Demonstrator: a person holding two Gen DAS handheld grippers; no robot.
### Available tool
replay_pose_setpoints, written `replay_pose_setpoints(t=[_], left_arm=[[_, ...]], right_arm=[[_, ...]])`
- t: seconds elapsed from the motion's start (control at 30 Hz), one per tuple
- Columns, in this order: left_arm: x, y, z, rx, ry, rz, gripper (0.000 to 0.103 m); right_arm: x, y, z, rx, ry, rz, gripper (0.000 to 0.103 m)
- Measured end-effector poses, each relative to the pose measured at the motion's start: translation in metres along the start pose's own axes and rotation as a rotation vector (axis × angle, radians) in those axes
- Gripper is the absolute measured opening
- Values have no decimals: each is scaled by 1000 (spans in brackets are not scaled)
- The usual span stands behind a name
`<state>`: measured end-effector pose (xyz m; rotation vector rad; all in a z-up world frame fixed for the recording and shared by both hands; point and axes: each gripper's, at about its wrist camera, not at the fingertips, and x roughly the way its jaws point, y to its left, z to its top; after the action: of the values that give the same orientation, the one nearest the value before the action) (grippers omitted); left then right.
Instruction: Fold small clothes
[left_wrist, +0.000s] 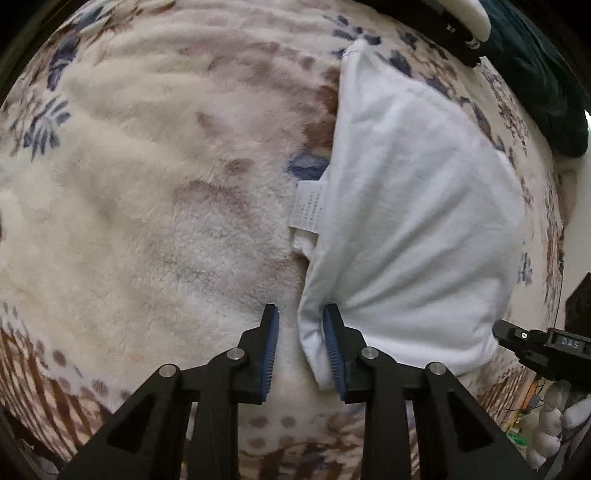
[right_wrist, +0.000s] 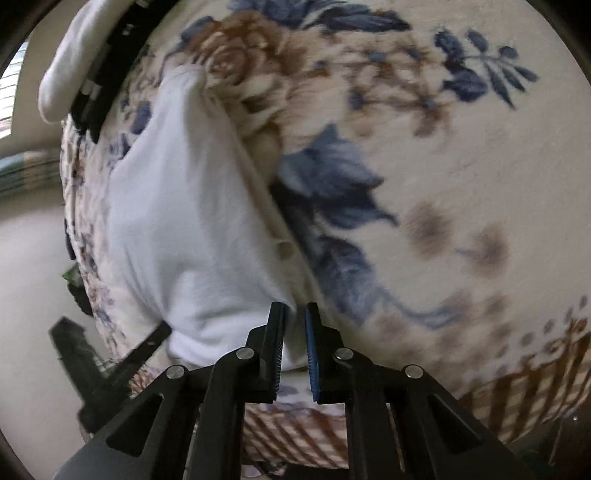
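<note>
left claw (left_wrist: 301, 328) spread, corner of white garment (left_wrist: 413, 206) between pads, not pinched. right claw (right_wrist: 294, 325) narrowly apart at hem; whether it grips cloth, can't tell. garment lies on floral blanket (left_wrist: 147, 166). soft, light, floppy; take corners. long axis runs away from claws.

Open floral blanket (left_wrist: 147, 206) left of white garment (left_wrist: 413, 221), unobstructed from near to far. Dark green cloth (left_wrist: 546, 74) heaped at far right edge. Right gripper (left_wrist: 517, 338) close against garment's near right corner. Care label (left_wrist: 308, 206) projecting from garment's left edge.
</note>
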<state>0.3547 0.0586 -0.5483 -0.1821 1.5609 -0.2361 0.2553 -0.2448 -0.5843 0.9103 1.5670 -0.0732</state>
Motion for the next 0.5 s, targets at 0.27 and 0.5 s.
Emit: replay_pose_setpoints(t=[0.27, 0.5], left_arm=[[-18, 27, 7, -220, -49, -125, 54], [-23, 23, 71, -268, -155, -187, 58]], right_arm=[[-35, -10, 32, 39, -60, 247, 54], [-11, -8, 108, 189, -89, 411, 54]])
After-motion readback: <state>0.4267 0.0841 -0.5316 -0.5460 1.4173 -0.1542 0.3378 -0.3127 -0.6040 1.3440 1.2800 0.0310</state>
